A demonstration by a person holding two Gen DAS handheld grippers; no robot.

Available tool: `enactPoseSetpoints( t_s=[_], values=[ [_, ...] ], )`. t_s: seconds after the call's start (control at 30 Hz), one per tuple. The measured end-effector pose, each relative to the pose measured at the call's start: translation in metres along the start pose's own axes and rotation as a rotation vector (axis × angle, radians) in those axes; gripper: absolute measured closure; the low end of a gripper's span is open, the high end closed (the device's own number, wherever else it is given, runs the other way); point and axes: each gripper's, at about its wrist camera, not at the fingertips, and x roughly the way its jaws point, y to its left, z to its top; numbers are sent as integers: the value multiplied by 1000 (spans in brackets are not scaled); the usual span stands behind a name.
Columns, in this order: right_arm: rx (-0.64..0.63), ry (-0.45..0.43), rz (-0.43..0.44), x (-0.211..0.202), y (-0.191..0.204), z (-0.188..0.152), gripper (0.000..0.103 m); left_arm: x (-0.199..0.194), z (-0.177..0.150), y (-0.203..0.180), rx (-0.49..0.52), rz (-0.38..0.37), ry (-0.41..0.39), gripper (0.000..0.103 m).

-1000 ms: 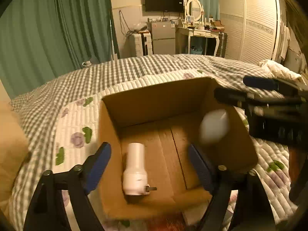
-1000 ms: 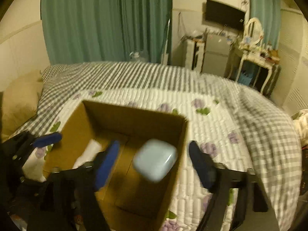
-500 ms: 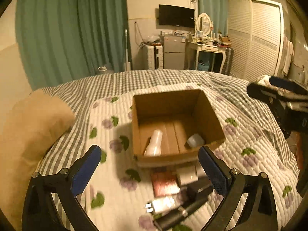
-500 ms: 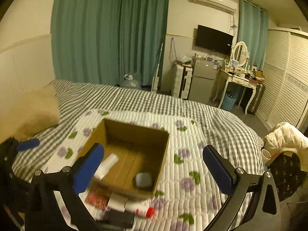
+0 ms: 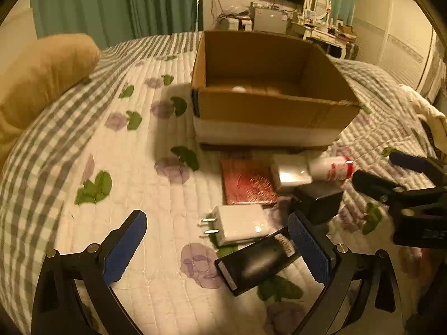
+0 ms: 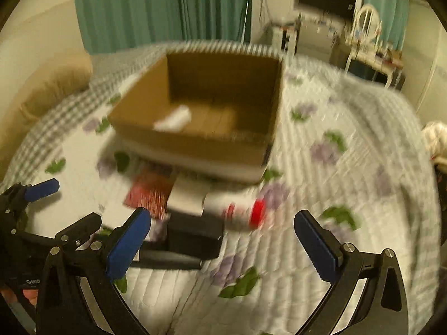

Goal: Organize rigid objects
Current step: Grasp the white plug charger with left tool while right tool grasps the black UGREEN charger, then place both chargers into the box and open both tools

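A cardboard box (image 5: 268, 106) stands on the bed; a white bottle (image 6: 176, 120) lies inside it. In front of the box lie a red packet (image 5: 247, 182), a white box (image 5: 290, 171), a white tube with a red cap (image 5: 332, 167), a white plug charger (image 5: 240, 224), a black block (image 5: 318, 199) and a long black item (image 5: 257, 262). My left gripper (image 5: 216, 248) is open and empty, low over the charger. My right gripper (image 6: 220, 247) is open and empty, above the black block (image 6: 195, 237) and the tube (image 6: 245, 213).
A tan pillow (image 5: 42, 72) lies at the left. The quilted floral cover (image 5: 125, 167) spreads around the box. A dresser with a mirror (image 5: 318, 0) and wardrobe stand behind. A white garment (image 5: 424, 111) lies at the right edge.
Both grippers have dropped from above the box down and back toward the loose items in front of it. A pale object that was falling from the right gripper landed in the box.
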Motion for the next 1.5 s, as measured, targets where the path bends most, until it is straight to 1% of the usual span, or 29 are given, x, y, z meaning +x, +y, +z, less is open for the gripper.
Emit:
enactPoseSetpoints(
  t_s=[0.03, 0.1, 0.17, 0.37, 0.43, 0.5, 0.53, 0.57, 0.6, 0.67, 0.73, 0.8, 0.9, 0.93, 0.97, 1.0, 1.03, 1.07, 1.13, 1.2, 1.23, 1.27, 1.33, 1.43, 1.5],
  values=[
    [12, 43, -1, 13, -1, -1, 0, 2, -2, 0, 4, 12, 3, 0],
    [33, 97, 5, 29, -3, -3, 0, 6, -4, 0, 13, 31, 9, 0],
    [48, 144, 18, 42, -3, -3, 0, 9, -6, 2, 12, 24, 10, 0],
    [46, 216, 49, 73, 9, 0, 0, 13, -10, 2, 22, 15, 5, 0],
    [58, 237, 50, 82, 9, -1, 5, 16, -10, 1, 26, 20, 10, 0],
    [62, 252, 64, 89, 10, -4, 18, 17, -10, -1, 34, 24, 14, 0],
    [62, 254, 80, 90, 10, -5, 22, 16, -10, -2, 39, 24, 14, 0],
    [61, 251, 100, 90, 11, -5, 30, 16, -10, -3, 43, 27, 14, 0],
    [58, 241, 112, 87, 12, -6, 34, 16, -10, -5, 50, 34, 15, 0],
    [49, 210, 83, 79, 13, -8, 34, 17, -9, -8, 65, 42, 18, 0],
    [47, 165, 44, 66, 10, -12, 35, 18, -7, -12, 74, 31, 21, 0],
    [79, 102, 37, 47, 2, -12, 35, 21, -6, -17, 91, 31, 28, 0],
    [112, 38, 15, 26, -10, -11, 35, 35, -4, -29, 118, 58, 75, 2],
    [117, 31, 9, 23, -13, -12, 35, 41, -3, -32, 121, 47, 93, 2],
    [124, 29, 10, 21, -16, -12, 35, 49, -2, -35, 122, 45, 120, 5],
    [136, 32, 17, 19, -21, -14, 35, 55, -1, -36, 120, 59, 131, 9],
    [148, 38, 27, 18, -25, -15, 35, 61, -1, -36, 115, 76, 139, 16],
    [153, 43, 31, 20, -27, -10, 35, 69, -1, -36, 110, 84, 153, 16],
    [152, 47, 29, 21, -30, -12, 35, 76, 0, -35, 104, 83, 166, 17],
    [141, 49, 24, 19, -28, -11, 35, 78, 0, -35, 112, 77, 169, 22],
    [134, 48, 22, 19, -25, -9, 35, 78, 0, -36, 117, 74, 166, 28],
    [129, 47, 21, 19, -24, -10, 35, 77, -1, -36, 124, 85, 164, 30],
    [127, 41, 21, 23, -19, -10, 35, 73, -1, -36, 122, 71, 156, 31],
    [128, 33, 26, 20, -19, -9, 35, 61, 0, -31, 93, 15, 135, 31],
    [122, 27, 28, 17, -18, -8, 35, 52, 3, -29, 90, -3, 113, 31]
  ],
)
